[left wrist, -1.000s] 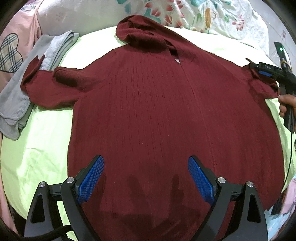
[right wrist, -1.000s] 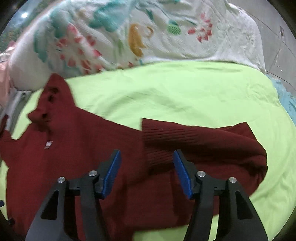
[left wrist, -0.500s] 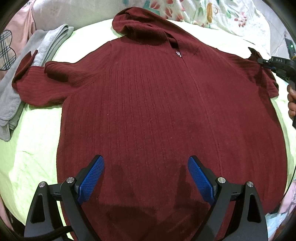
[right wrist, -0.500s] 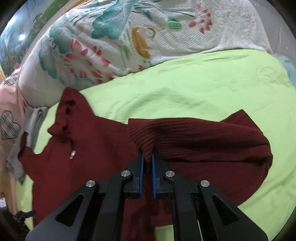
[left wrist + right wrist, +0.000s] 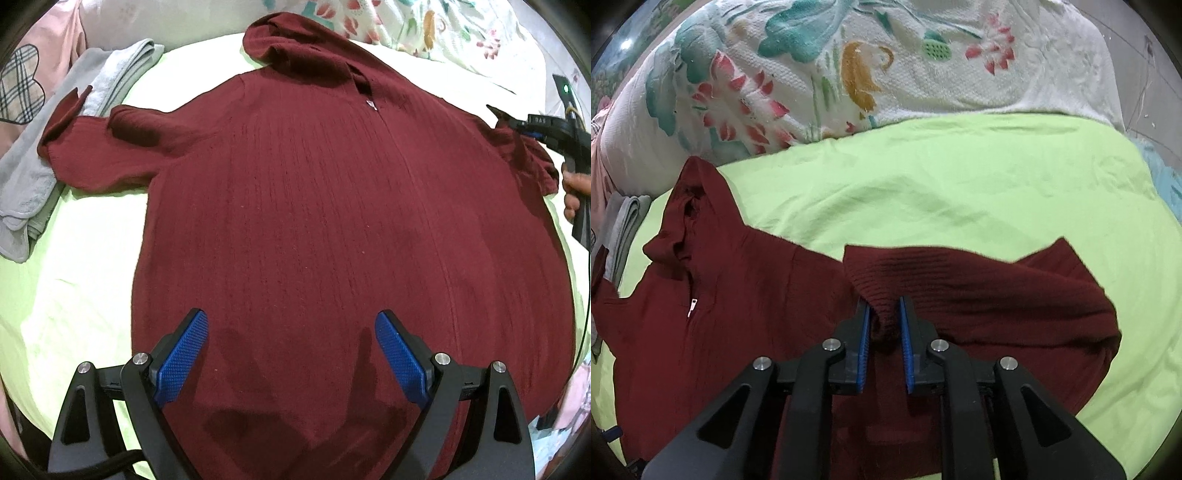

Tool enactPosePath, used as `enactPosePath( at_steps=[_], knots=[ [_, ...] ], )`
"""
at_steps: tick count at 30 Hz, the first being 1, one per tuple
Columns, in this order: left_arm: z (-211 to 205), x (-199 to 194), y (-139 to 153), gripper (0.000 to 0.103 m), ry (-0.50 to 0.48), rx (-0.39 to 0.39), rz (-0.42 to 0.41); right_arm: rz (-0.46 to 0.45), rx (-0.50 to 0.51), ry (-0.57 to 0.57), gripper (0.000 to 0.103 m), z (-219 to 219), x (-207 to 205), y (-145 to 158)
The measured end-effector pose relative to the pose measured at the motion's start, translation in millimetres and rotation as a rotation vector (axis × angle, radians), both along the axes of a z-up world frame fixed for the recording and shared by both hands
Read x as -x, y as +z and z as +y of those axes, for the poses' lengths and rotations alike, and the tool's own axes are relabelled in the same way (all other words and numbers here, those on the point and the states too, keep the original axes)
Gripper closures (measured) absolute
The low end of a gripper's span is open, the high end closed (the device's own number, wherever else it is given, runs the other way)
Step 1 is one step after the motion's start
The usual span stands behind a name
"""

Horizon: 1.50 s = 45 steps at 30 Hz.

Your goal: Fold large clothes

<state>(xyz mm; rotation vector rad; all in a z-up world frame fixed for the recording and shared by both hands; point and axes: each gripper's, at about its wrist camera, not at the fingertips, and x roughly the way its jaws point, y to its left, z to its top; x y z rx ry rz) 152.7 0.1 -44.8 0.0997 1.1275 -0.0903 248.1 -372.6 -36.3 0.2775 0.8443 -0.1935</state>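
Note:
A large dark red knitted hooded sweater (image 5: 314,206) lies spread flat, front up, on a lime green sheet (image 5: 74,280). Its hood points to the far side and its left sleeve lies folded toward a grey cloth. My left gripper (image 5: 291,354) is open and empty, hovering over the sweater's lower body. My right gripper (image 5: 884,325) is shut on a fold of the sweater's right sleeve (image 5: 960,288), which is folded back on itself, and it also shows at the right edge of the left wrist view (image 5: 532,125).
A folded grey cloth (image 5: 70,133) lies at the left, under the left sleeve's cuff. A white floral quilt (image 5: 849,66) is piled along the far side. A pink garment with a plaid heart (image 5: 22,85) sits at the far left.
My right gripper closed from open onto the right sleeve's fold and now holds a thicker bunch of it. The left gripper stayed open and shifted slightly over the sweater's body.

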Motion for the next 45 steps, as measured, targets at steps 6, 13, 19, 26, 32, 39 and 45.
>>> enactPosePath(
  at_steps=[6, 13, 19, 26, 32, 39, 45],
  knots=[
    [-11, 0, -4, 0.01, -0.025, -0.021, 0.007, -0.019, 0.014, 0.009, 0.084, -3, 1, 5],
    [-15, -6, -5, 0.01, -0.027, -0.018, 0.01, -0.089, -0.025, 0.048, 0.098, 3, 10, 20],
    [-11, -8, -2, 0.01, -0.029, 0.003, -0.003, -0.112, -0.109, 0.139, 0.099, 35, 19, 48],
    [5, -13, 7, 0.01, 0.009, 0.047, -0.042, -0.108, -0.406, 0.351, 0.099, 134, -2, 49],
    [35, -11, 10, 0.01, 0.062, 0.079, -0.06, -0.075, -0.606, 0.494, 0.099, 247, -51, 23],
    [71, -16, 11, 0.01, 0.12, 0.143, -0.077, -0.06, -0.74, 0.582, 0.099, 328, -89, 10],
    [83, -37, 13, 0.01, 0.138, 0.22, -0.081, 0.016, -0.768, 0.556, 0.095, 329, -100, -12]
  ],
)
